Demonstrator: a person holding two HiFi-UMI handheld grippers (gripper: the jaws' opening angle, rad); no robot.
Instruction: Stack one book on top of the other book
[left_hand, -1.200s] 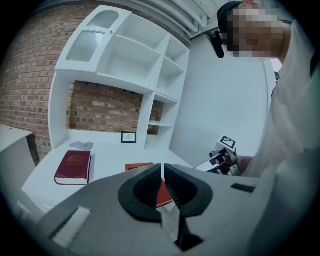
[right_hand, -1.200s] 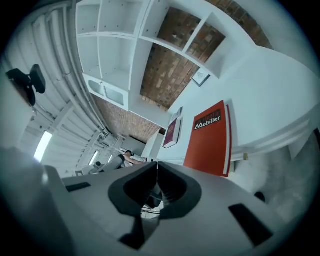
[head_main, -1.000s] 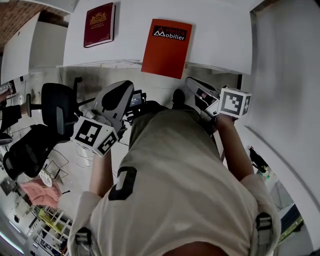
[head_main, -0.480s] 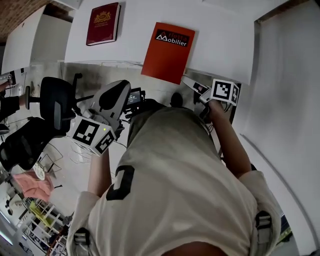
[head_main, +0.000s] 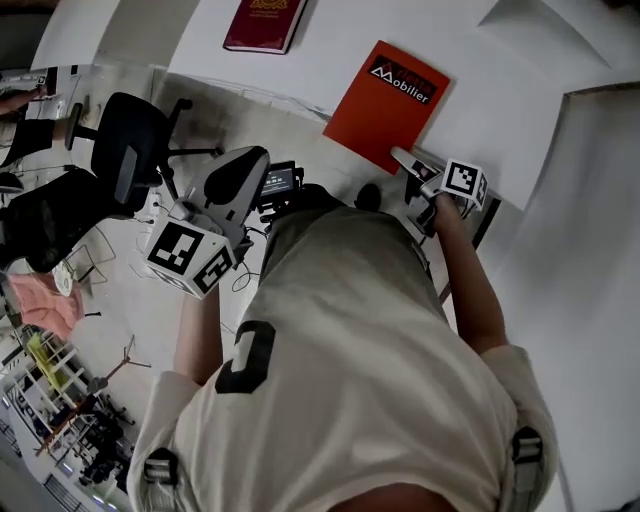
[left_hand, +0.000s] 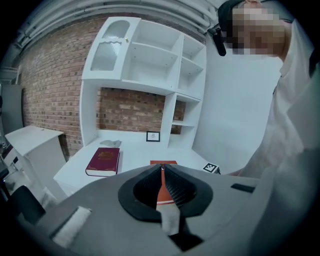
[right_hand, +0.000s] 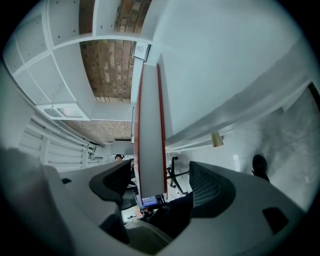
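The right gripper's (right_hand: 162, 176) jaws are spread wide and have just been opening. The near edge of the orange book (head_main: 385, 95) stands between them, closer to one pad, with neither pad pressing on it. The left gripper's (left_hand: 162, 172) jaws are pressed together on nothing, and it is held back from the desk (head_main: 340, 30), pointing toward the two books.

In the head view the orange book lies flat at about 1 o'clock, its near corner hanging over the desk edge, and the right gripper meets it at that corner, at the book's 5 o'clock. The maroon book (head_main: 265, 18) lies flat at about 10 o'clock from the orange one, well apart from it.

Nothing is stacked yet, and both books rest separately on the desk. The work looks to be at the very start of the pick. What is left is closing on the overhanging edge, lifting the orange book, carrying it toward 10 o'clock and laying it on the maroon one.
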